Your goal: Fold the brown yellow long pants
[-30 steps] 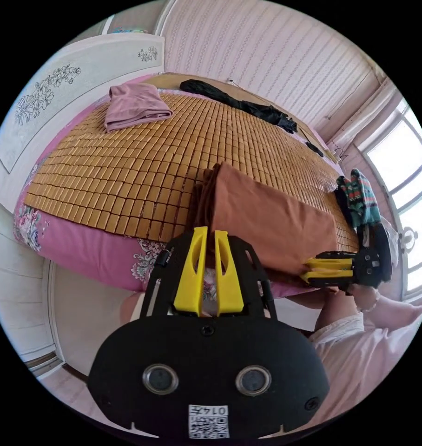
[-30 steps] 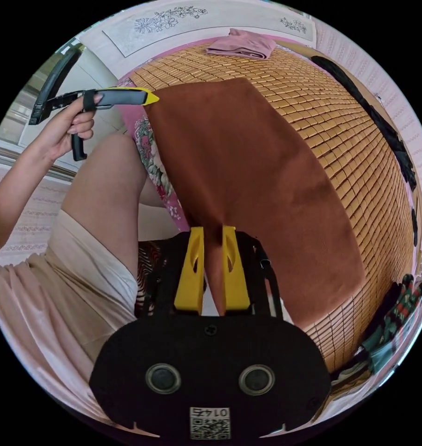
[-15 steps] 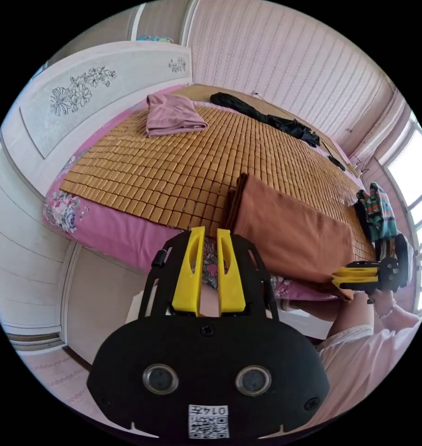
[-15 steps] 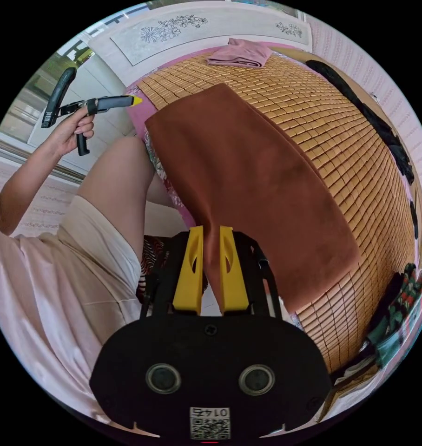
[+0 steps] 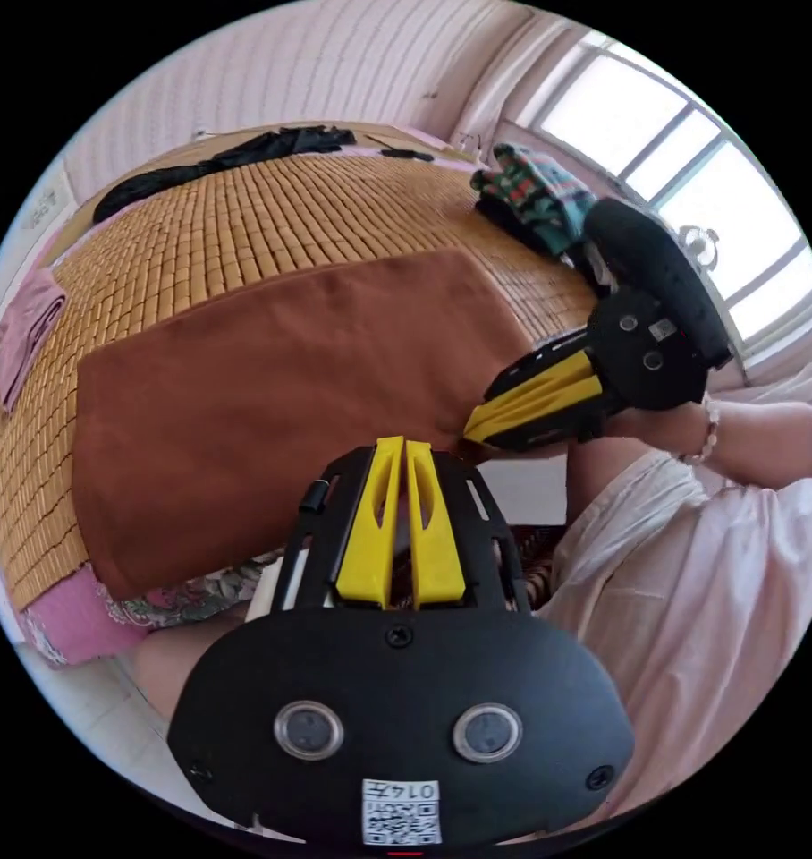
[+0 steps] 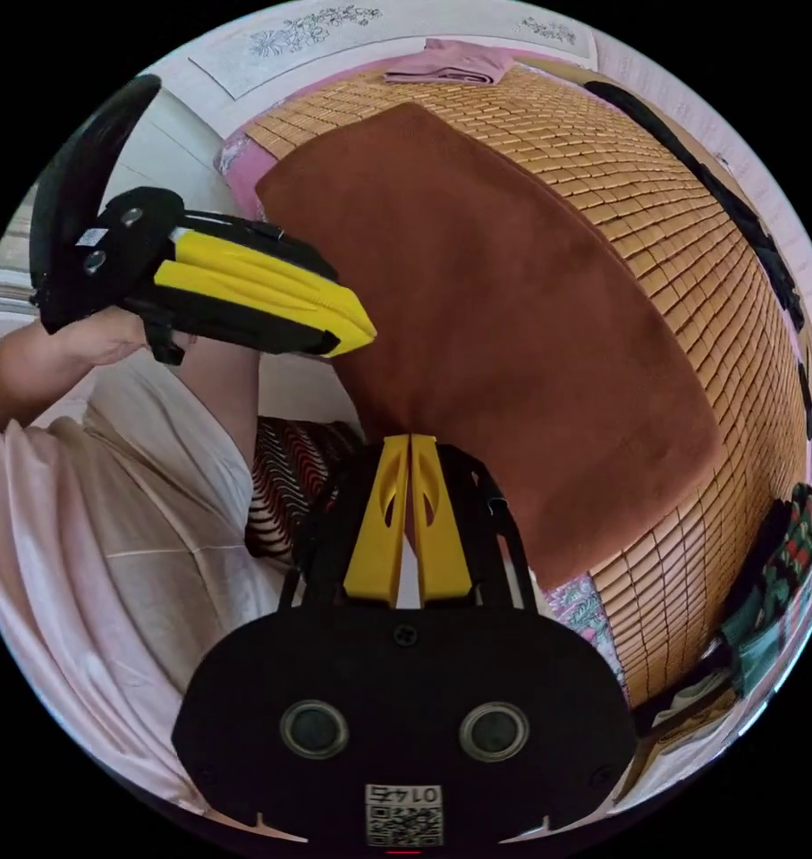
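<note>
The brown pants (image 5: 272, 358) lie folded into a broad flat panel on a bamboo bed mat (image 5: 245, 215), their near edge hanging over the side of the bed. My left gripper (image 5: 401, 443) is shut on that near edge, with brown cloth between its jaws. In the right gripper view the pants (image 6: 513, 295) spread away from my right gripper (image 6: 410, 438), which is shut on the same edge. The left gripper (image 6: 366, 329) bites the edge just beside it. The right gripper (image 5: 470, 431) appears in the left gripper view, held by a hand, its tips at the pants' edge.
A folded pink cloth (image 6: 446, 63) lies at the far end of the mat (image 6: 692, 233). A long black garment (image 5: 218, 161) stretches along the wall side. Multicoloured clothes (image 5: 531, 192) are piled near the window (image 5: 692, 179). The person's pale shirt (image 5: 692, 573) is close by.
The left gripper swung in from off the bed's end to the pants' near edge, close to the right gripper, and its jaws closed. The right gripper kept its hold on the edge.
</note>
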A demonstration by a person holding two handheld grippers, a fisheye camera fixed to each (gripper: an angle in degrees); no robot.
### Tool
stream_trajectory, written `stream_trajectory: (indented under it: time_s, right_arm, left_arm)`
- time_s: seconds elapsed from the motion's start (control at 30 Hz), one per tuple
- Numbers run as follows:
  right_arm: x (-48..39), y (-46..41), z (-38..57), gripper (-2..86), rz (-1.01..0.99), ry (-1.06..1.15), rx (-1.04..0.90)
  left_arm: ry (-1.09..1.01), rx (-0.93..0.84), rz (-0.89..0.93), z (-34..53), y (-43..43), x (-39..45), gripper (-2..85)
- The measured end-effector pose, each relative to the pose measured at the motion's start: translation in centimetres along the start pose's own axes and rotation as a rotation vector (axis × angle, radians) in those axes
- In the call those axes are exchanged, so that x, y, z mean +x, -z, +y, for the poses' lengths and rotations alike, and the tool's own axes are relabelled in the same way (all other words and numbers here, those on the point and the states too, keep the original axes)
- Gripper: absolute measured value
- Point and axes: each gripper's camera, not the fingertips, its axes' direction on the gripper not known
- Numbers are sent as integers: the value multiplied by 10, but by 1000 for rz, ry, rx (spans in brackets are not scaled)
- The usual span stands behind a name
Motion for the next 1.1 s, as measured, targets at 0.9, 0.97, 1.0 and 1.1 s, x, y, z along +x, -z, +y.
stream_trajectory:
  time_s: [0.9, 0.97, 1.0, 1.1]
  right_arm:
    - [167, 39, -95, -5, 53, -2, -88]
    - [185, 47, -77, -5, -19, -45, -36]
    - [195, 58, -57, -4, -63, -70, 22]
    - [223, 91, 26, -1, -199, -197, 250]
  left_arm:
    - [-86, 116, -34, 2, -30, 41, -10]
    - [-101, 87, -19, -1, -29, 41, -9]
    - [-109, 73, -15, -2, -25, 43, -9]
    - [-218, 146, 82, 3, -10, 56, -7]
